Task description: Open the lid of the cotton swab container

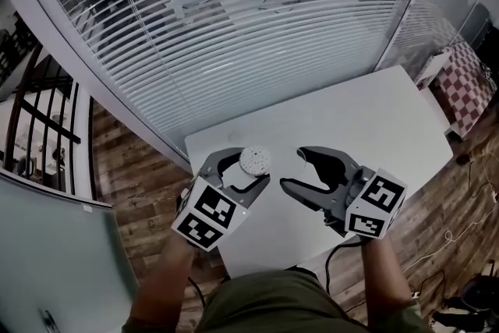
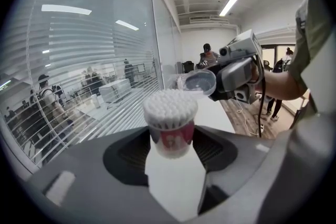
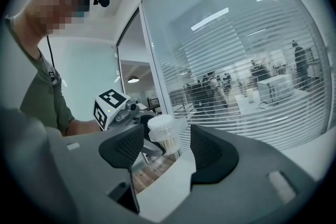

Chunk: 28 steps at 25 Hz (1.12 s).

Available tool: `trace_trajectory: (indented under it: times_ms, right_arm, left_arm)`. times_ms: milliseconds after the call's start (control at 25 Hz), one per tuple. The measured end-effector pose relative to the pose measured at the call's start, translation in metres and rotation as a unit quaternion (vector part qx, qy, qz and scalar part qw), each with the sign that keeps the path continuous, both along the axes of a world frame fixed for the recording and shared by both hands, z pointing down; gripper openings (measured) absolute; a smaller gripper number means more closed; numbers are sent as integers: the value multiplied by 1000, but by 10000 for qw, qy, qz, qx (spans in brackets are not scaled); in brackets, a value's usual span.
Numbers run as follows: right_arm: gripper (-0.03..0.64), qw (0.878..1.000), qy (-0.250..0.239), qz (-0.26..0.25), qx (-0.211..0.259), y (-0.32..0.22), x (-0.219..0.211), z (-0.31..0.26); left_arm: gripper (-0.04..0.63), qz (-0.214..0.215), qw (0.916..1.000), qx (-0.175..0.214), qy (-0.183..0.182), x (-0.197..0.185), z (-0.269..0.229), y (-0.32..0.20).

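**Lid off, one piece in each gripper**

Left fingers (image 2: 137, 152) are clamped on the container (image 2: 170, 131), one ribbed pad pressed to each side of its body. It stands upright in that grip with its top bare, and the swabs (image 2: 170, 106) pack the mouth in a white dome. And the right fingers (image 3: 210, 150), well, they stand fairly wide, and the clear lid (image 2: 199, 81) sits right at their tips. From the left gripper view it's up off the table, tilted, hollow side showing, just beside and a little above the swabs. It's so clear that the right gripper view gives only a pale haze between the tips, but they do have it.

Pulling out now: the left gripper (image 1: 248, 168) and the right gripper (image 1: 295, 169) face each other, tips close together but not touching. Both marker cubes are turned back toward the person. From the head view the container is over the table (image 1: 366, 121), by the near left corner, round white top plain to see. The lid is a short way to its right, over the near edge.

The table is white and bare around them. Slatted blinds (image 1: 234, 35) behind glass run along its far side, with wooden floor (image 1: 132, 168) to the left.
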State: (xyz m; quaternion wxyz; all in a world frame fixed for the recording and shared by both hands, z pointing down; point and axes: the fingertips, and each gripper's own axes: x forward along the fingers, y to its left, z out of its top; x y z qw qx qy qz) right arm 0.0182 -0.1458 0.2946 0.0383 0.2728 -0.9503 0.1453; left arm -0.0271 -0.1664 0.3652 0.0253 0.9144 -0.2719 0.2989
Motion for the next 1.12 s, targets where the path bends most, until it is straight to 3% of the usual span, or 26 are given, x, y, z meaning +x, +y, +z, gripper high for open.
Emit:
trace_trajectory:
  times_ms: [440, 1120]
  right_arm:
    - [284, 9997, -106, 106, -210, 7, 25, 16]
    - [127, 9982, -333, 228, -435, 9, 49, 29]
  left_arm:
    - [259, -217, 9998, -36, -24, -2, 8, -5]
    - [259, -341, 9994, -49, -15, 12, 9, -3]
